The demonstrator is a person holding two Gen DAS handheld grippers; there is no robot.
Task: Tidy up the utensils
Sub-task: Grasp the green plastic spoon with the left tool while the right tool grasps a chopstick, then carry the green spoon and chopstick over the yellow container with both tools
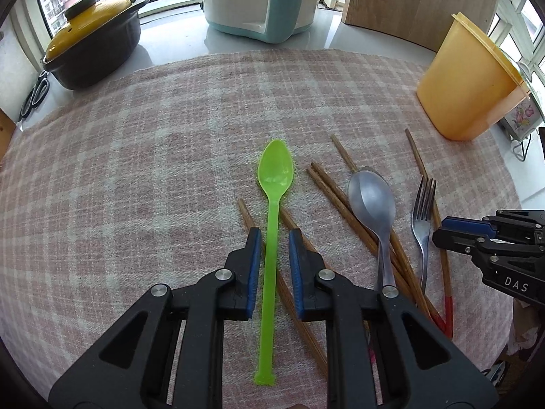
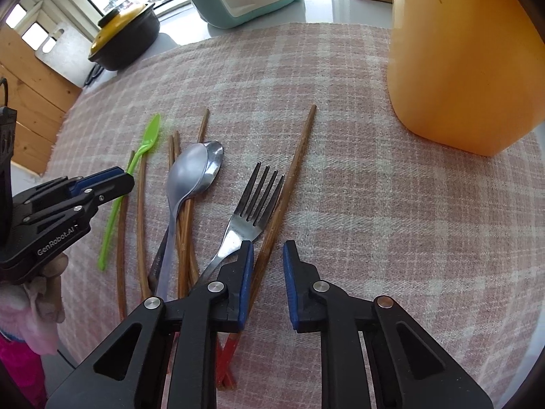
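- Left tongs (image 1: 275, 235) sat nearest the lens in the left wrist view, their blue-padded fingers (image 1: 253, 266) parted narrowly on either side of the green plastic spoon (image 1: 270, 238); a thin gap showed on each side of the handle, so nothing was gripped.
- That green plastic spoon lay flat on the pink checked cloth (image 1: 136, 170), bowl pointing away from the camera, its handle crossing over a wooden chopstick (image 1: 296, 313).
- Just to its right lay the other utensils in a loose heap: two metal spoons (image 1: 373, 197) nested together, bowls down, on top of several wooden chopsticks, and beside them a metal fork (image 1: 422, 218) with tines pointing away.
- Right tongs (image 2: 268, 255) hung apart with nothing between the pads; one red-tipped chopstick (image 2: 289, 177) ran just beside the left pad, passing under it in the right wrist view.
- An orange plastic container (image 2: 463, 58) with a lid stood upright on the cloth, well apart from the heap on its far right.
- Beyond the cloth, on the grey worktop (image 1: 170, 47), stood a black pot with a yellow lid (image 1: 92, 44) and a white-and-teal appliance (image 1: 259, 0).
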